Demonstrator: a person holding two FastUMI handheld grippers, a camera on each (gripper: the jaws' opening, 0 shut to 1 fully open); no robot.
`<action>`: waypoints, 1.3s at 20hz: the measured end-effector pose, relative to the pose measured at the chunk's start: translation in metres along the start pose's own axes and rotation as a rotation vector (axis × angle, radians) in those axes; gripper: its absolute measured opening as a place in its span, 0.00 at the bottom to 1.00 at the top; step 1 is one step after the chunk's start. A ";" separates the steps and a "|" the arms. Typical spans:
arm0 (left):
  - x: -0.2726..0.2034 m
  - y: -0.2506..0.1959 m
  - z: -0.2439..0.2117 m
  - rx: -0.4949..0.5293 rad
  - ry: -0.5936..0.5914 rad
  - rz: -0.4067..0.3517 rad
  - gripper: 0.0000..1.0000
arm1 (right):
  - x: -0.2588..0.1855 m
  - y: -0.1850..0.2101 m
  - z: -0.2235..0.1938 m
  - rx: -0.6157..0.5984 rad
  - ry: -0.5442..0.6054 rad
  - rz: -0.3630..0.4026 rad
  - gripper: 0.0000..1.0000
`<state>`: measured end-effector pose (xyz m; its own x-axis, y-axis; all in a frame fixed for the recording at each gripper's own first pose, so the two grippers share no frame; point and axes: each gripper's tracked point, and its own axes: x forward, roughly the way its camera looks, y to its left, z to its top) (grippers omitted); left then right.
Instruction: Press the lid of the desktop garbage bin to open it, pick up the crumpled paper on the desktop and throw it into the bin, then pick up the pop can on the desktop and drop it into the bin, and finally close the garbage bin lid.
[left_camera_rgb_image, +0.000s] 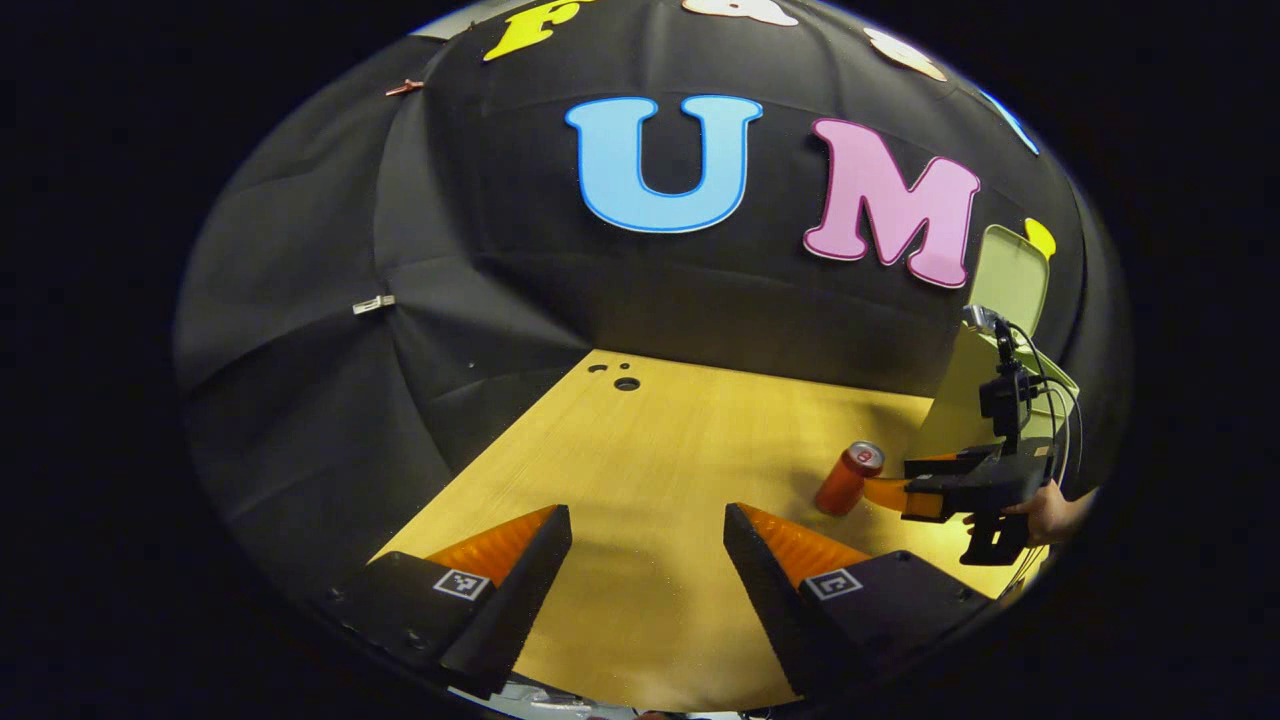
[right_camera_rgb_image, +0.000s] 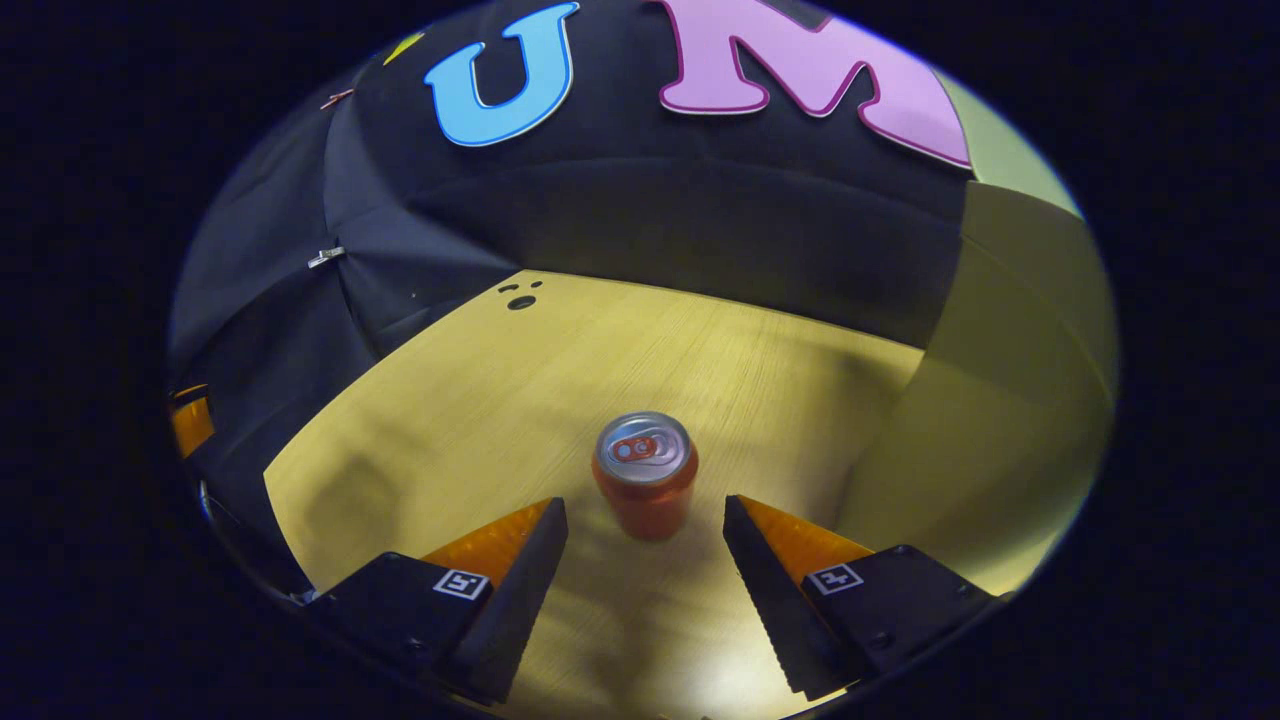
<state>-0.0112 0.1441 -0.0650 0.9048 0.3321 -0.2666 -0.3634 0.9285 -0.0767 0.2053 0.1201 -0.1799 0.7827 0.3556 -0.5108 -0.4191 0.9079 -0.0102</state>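
1. Now the right gripper is lining up on the pop can, which is standing upright on the desktop at the centre of the right gripper view, just ahead of the spread fingers and not yet between them.
2. Its claw is standing wide apart, touching nothing, with the can's silver top facing the camera.
3. Over in the left gripper view, that same right gripper is showing at the right edge of the frame, a hand holding it, its tips just beside the pop can.
4. Behind it the pale green garbage bin is sitting at the far right, and its lid is standing raised, so the opening step looks done.
5. No crumpled paper is lying on the wood that either view is taking in, so my guess is it is already in the bin; the inside of the bin is hidden from both cameras, so I cannot tell what it is holding.
6. Meanwhile the left gripper is hanging low over bare desktop at the bottom centre of its view, fingers apart and carrying nothing.
7. Remaining, as I judge it: gripping the can, dropping it into the bin looming at the right of the right gripper view, then closing the lid.
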 end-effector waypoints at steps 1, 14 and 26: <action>-0.001 0.005 -0.002 -0.004 0.004 0.010 0.98 | 0.006 0.001 -0.002 -0.003 0.008 -0.003 0.99; -0.009 0.027 -0.025 0.008 0.067 0.080 0.98 | 0.068 -0.013 -0.008 0.024 0.070 -0.073 0.99; -0.010 0.015 -0.033 0.006 0.055 0.027 0.98 | 0.028 -0.007 0.017 -0.052 0.008 -0.051 0.83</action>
<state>-0.0332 0.1493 -0.0947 0.8808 0.3480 -0.3210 -0.3864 0.9202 -0.0628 0.2379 0.1272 -0.1794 0.8001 0.3074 -0.5151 -0.4022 0.9120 -0.0805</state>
